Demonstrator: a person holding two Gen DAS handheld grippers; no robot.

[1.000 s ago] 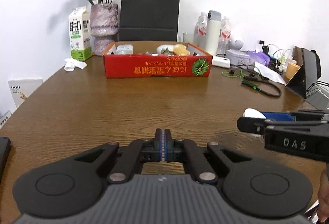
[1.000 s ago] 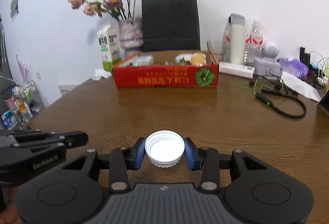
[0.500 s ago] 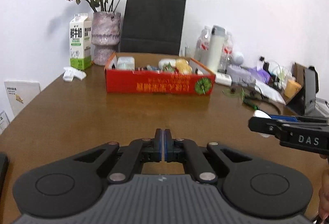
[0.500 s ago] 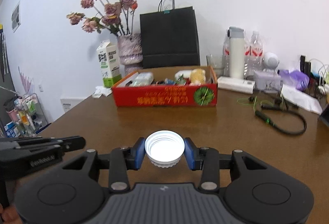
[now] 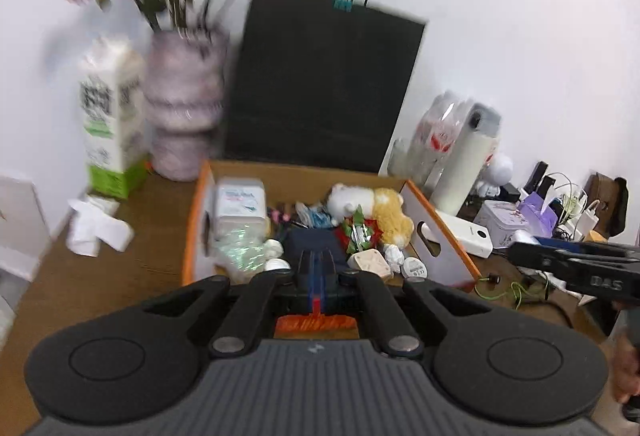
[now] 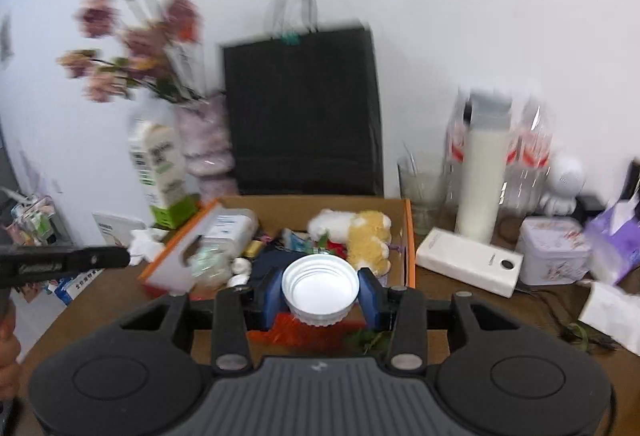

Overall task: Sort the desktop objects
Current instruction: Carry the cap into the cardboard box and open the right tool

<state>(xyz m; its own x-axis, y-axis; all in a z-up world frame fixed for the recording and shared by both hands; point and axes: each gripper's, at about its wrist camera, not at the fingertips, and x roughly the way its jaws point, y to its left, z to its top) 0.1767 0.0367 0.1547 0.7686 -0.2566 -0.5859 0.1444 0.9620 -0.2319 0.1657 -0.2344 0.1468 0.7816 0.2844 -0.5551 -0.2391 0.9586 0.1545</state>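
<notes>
While both grippers hang over the cardboard box [image 6: 408,236], the right gripper [image 6: 320,292] carries a white lid [image 6: 320,286].
Its fingers [image 6: 370,294] pinch the lid, open side up, above the box's near edge; the left gripper [image 5: 316,276] has fingers pressed together, empty.

- White ribbed cap [image 6: 320,290] is showing between blue pads [image 6: 370,300].
- Box [image 5: 442,236] is showing orange edging, white walls.
- Plush toy [image 6: 362,232] is showing yellow and white.
- Bag [image 5: 324,83] is appearing black.
- Carton [image 5: 110,123] is showing white over a green base.
- Table [image 5: 88,288] is showing brown woodgrain.
</notes>
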